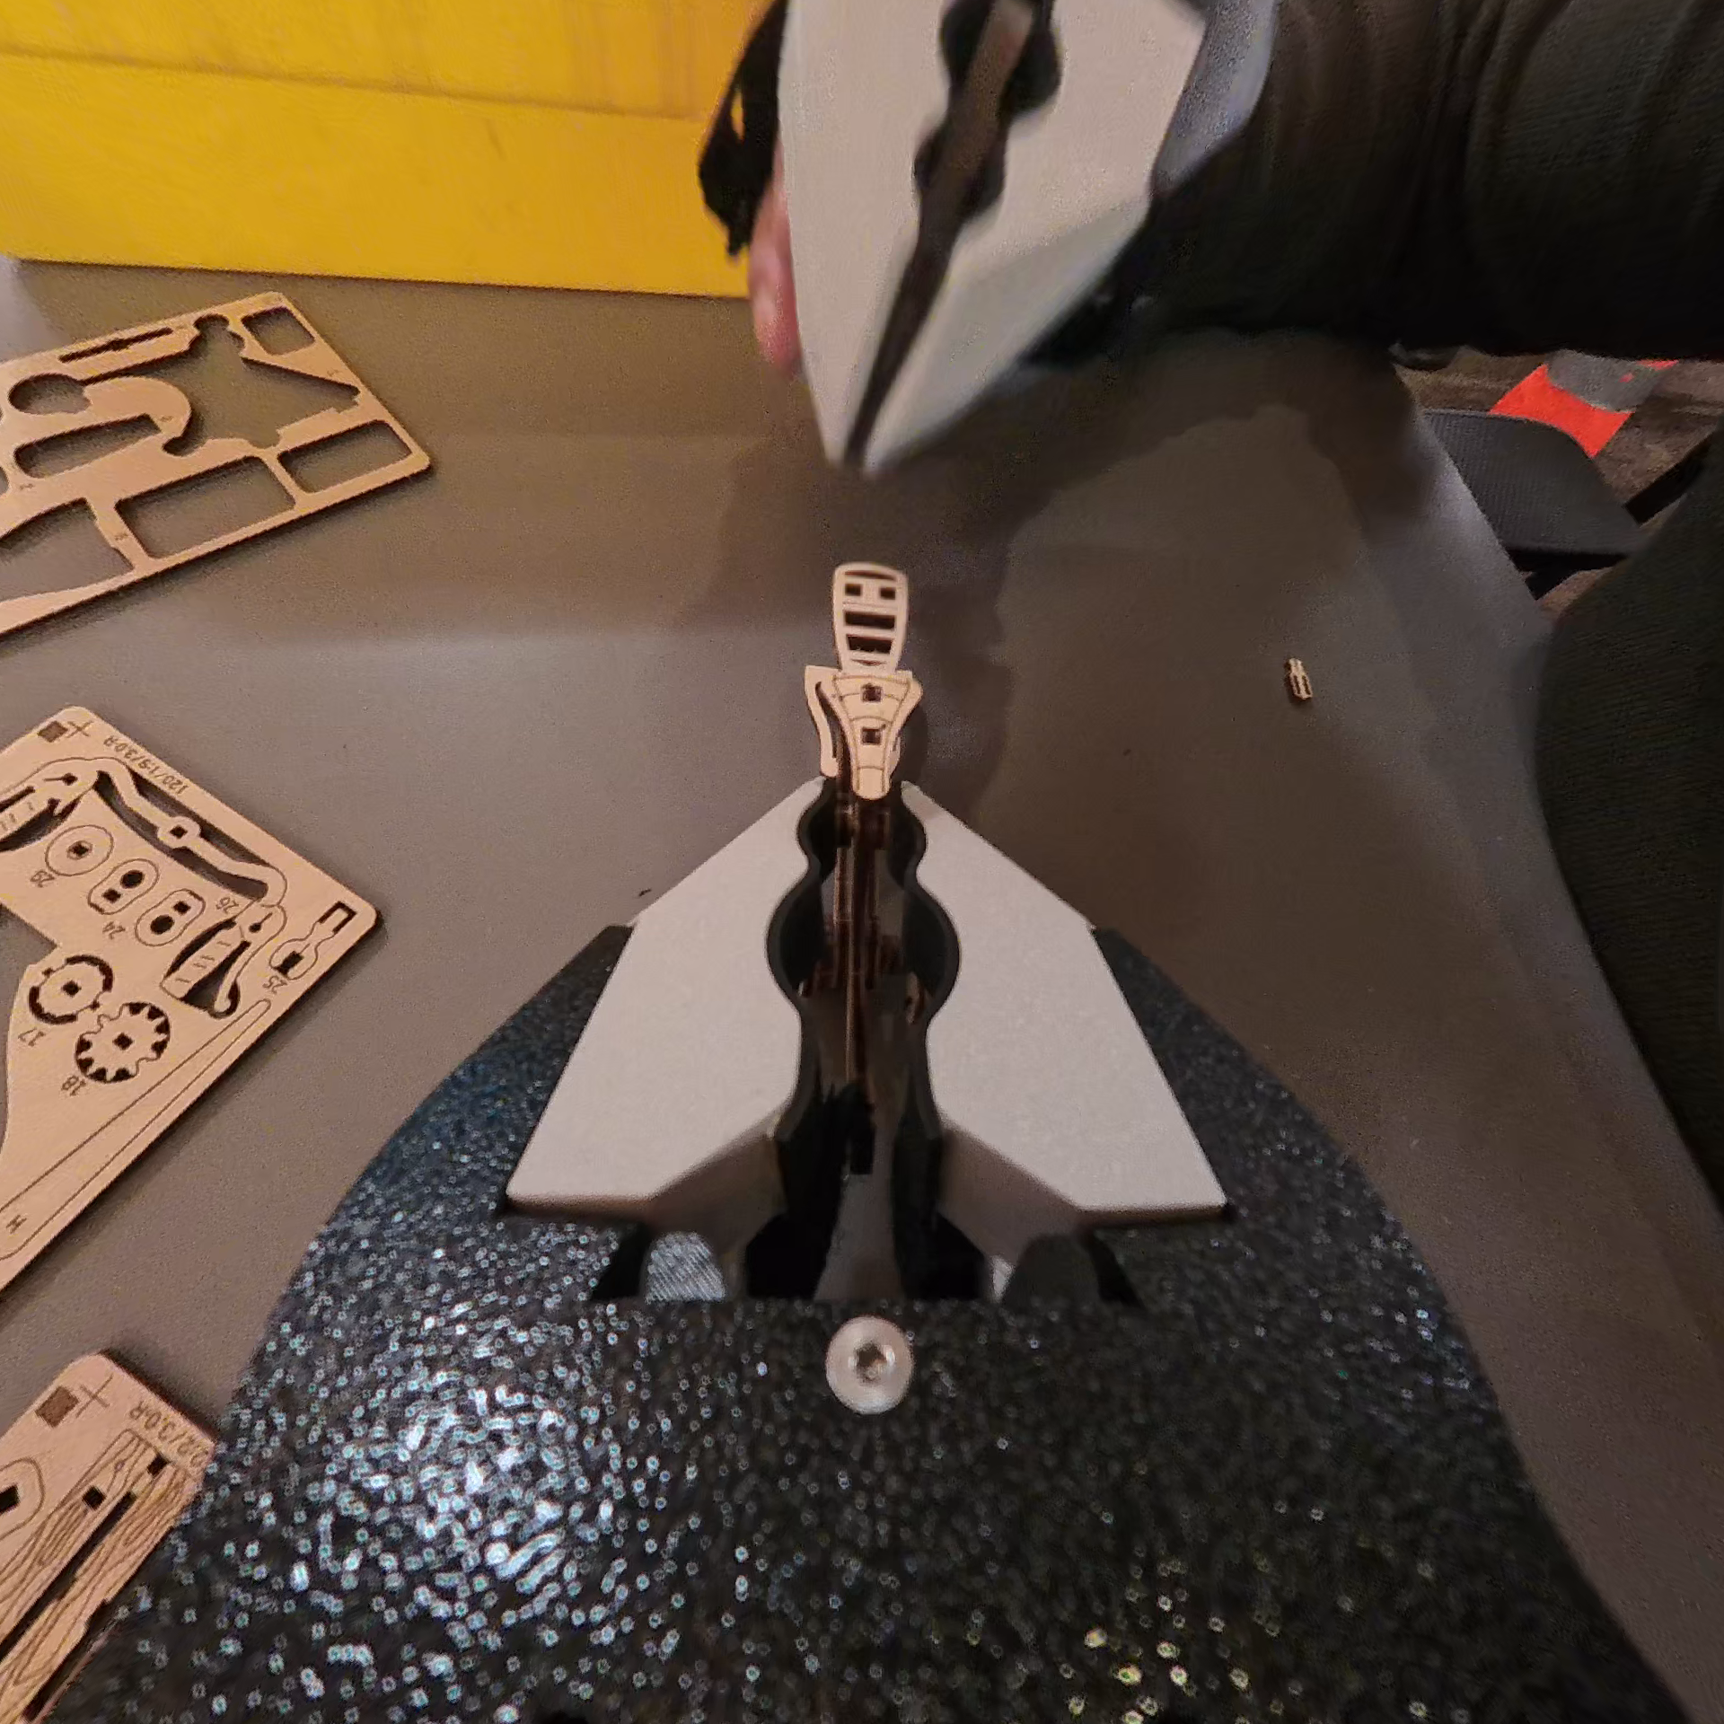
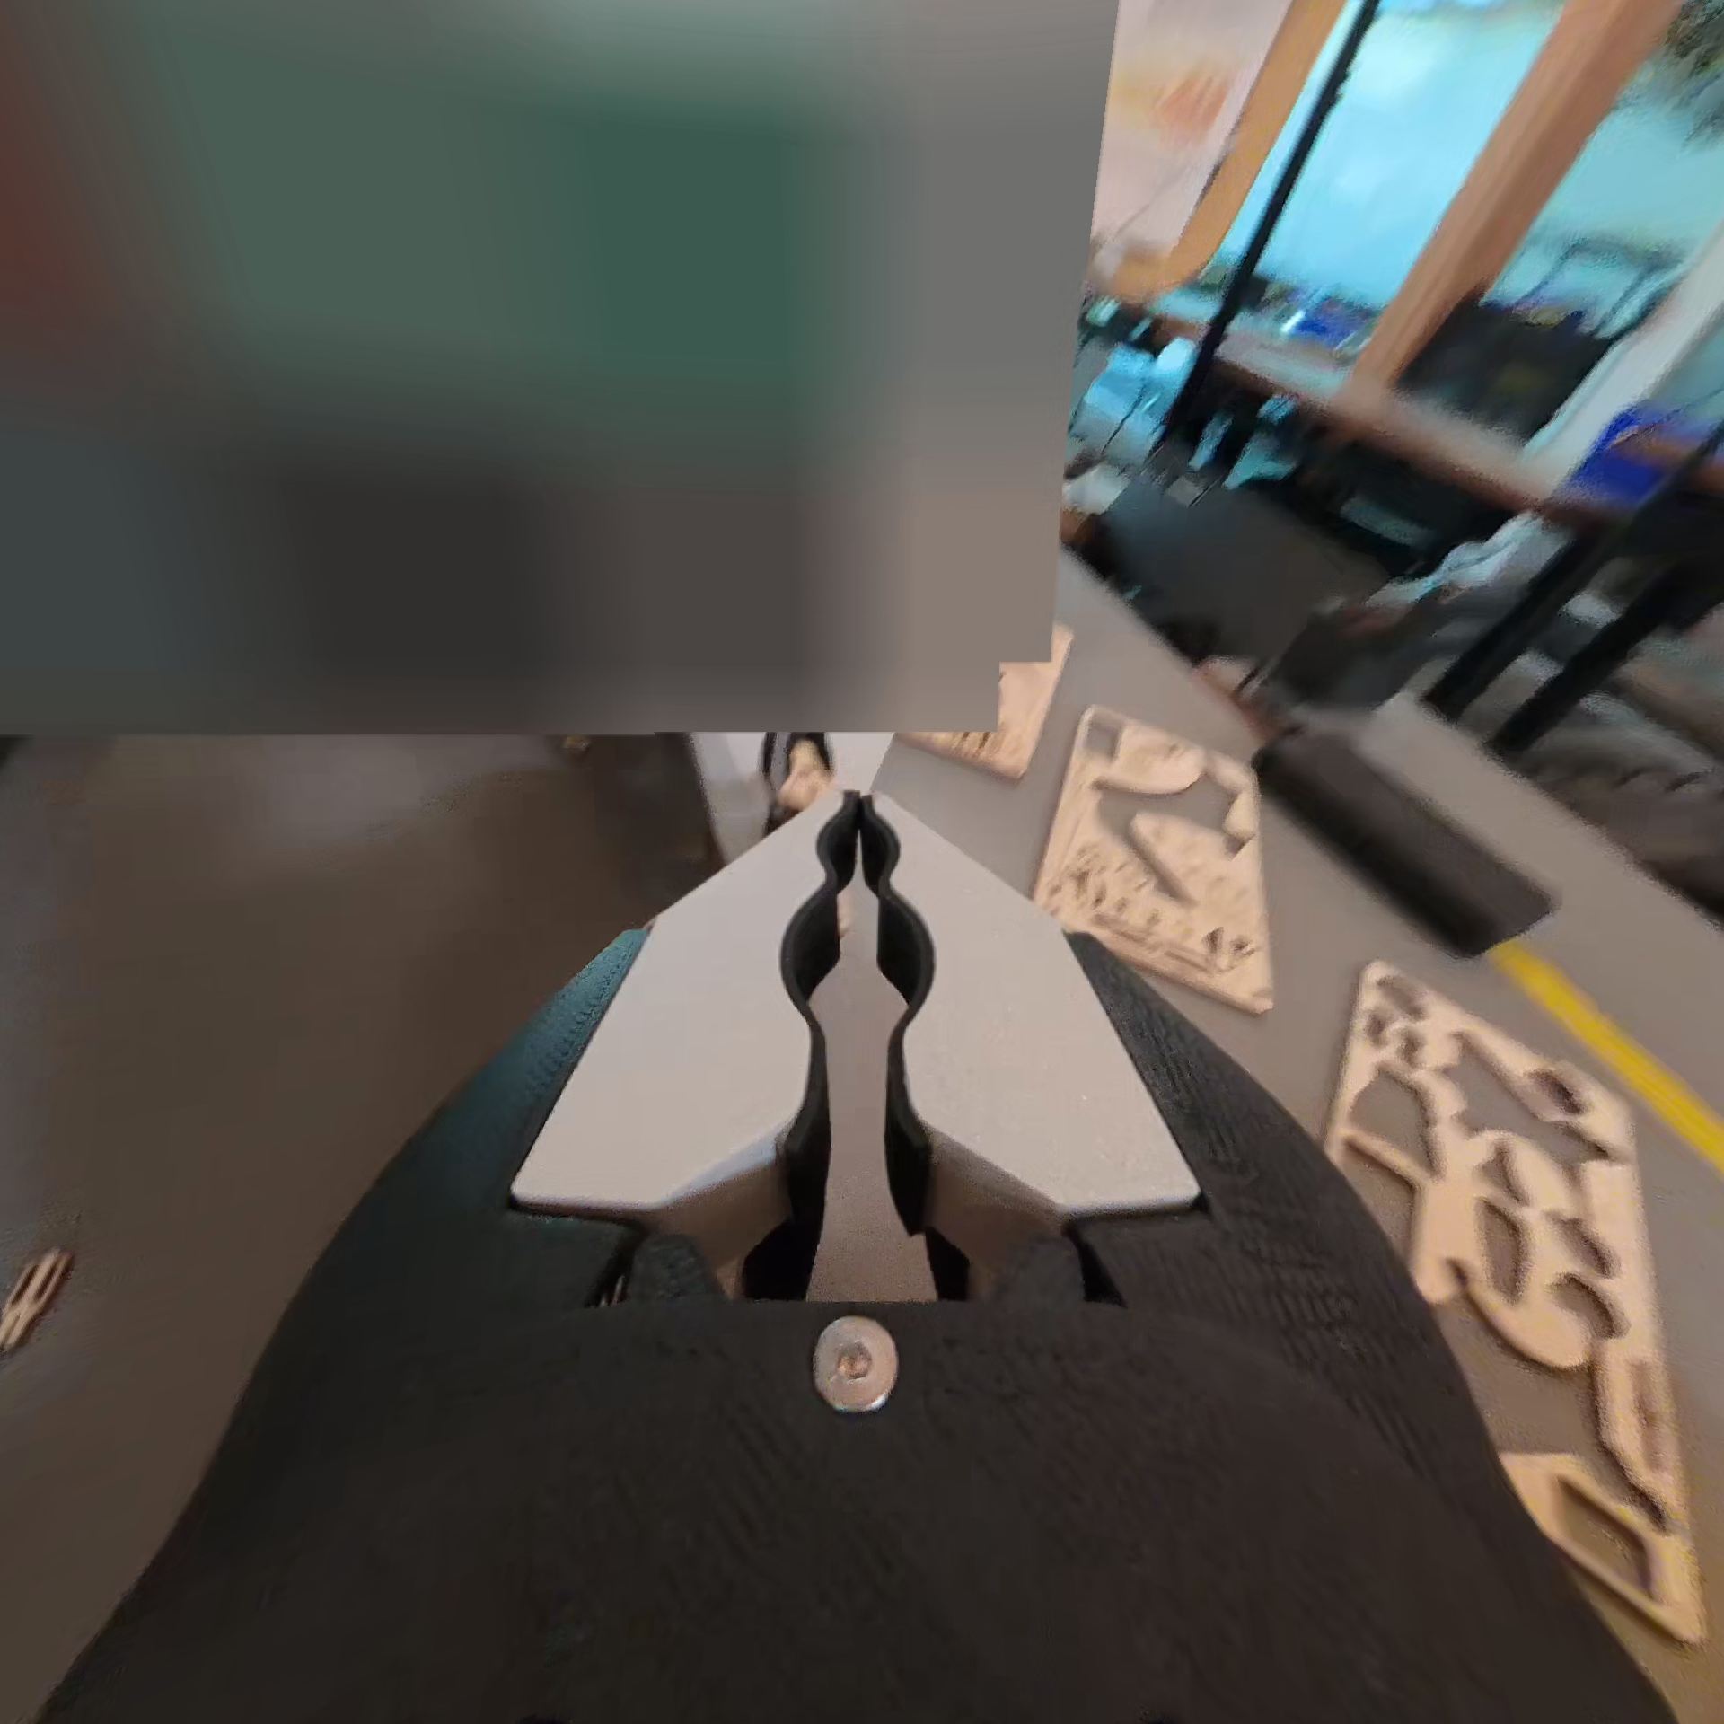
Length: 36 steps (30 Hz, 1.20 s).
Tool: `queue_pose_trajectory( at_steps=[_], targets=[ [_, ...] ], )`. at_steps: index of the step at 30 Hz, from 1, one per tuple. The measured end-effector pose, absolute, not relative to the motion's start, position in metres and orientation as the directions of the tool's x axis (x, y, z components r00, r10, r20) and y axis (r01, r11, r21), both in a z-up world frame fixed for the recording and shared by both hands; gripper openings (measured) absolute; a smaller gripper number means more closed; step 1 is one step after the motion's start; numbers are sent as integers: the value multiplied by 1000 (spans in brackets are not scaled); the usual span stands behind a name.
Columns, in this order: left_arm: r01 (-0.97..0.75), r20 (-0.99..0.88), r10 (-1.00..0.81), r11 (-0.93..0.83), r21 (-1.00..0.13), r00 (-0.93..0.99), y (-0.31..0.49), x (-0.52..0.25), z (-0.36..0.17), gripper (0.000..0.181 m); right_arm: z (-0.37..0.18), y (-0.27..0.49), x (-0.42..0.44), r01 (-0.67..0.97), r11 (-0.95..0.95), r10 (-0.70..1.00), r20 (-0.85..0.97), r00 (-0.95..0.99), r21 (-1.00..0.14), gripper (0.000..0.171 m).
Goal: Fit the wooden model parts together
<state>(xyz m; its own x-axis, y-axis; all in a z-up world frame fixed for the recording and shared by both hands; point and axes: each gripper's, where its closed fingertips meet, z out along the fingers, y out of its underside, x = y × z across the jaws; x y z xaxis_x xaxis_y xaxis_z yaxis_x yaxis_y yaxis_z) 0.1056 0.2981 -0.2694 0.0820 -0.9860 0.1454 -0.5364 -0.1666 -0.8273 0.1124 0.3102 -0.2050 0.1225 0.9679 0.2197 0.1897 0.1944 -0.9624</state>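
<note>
Left gripper holds the model; right gripper is above it.

The left gripper [image 1: 863, 802] is clenched on the thin pale wooden model assembly [image 1: 863, 718], long axis forward past the fingertips. The right gripper [image 2: 856, 802], pressed together and empty, is beyond that end, tips toward it.

Pale laser-cut wooden sheets [image 1: 177, 942] with dark burnt outlines lie on a grey worktop [image 1: 578, 653] beside a yellow panel [image 1: 354, 131], while grey fingers [image 1: 690, 1017] carry black wavy pads [image 1: 793, 933].
</note>
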Motion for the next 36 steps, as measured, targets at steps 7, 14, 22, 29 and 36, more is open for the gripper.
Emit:
queue_pose_trajectory(
  at_steps=[7,14,22,29,36],
  targets=[
    [-535,145,-986,-166,-828,81,298,106,-270,7,-213,314,114,240,116,980,149,128,-964,0],
    [-531,149,-985,-172,-830,87,299,106,-269,8,-204,320,122,230,243,942,286,178,-942,7],
    [-487,264,-959,-279,-827,102,302,104,-267,7,-230,308,123,543,730,525,849,-58,-414,44],
    [-470,319,-943,-327,-820,100,301,104,-266,7,-240,314,116,606,775,313,941,-126,-176,32],
    [-484,293,-950,-307,-820,106,301,104,-267,8,-244,313,114,622,779,247,951,-183,-83,27]
  ],
)
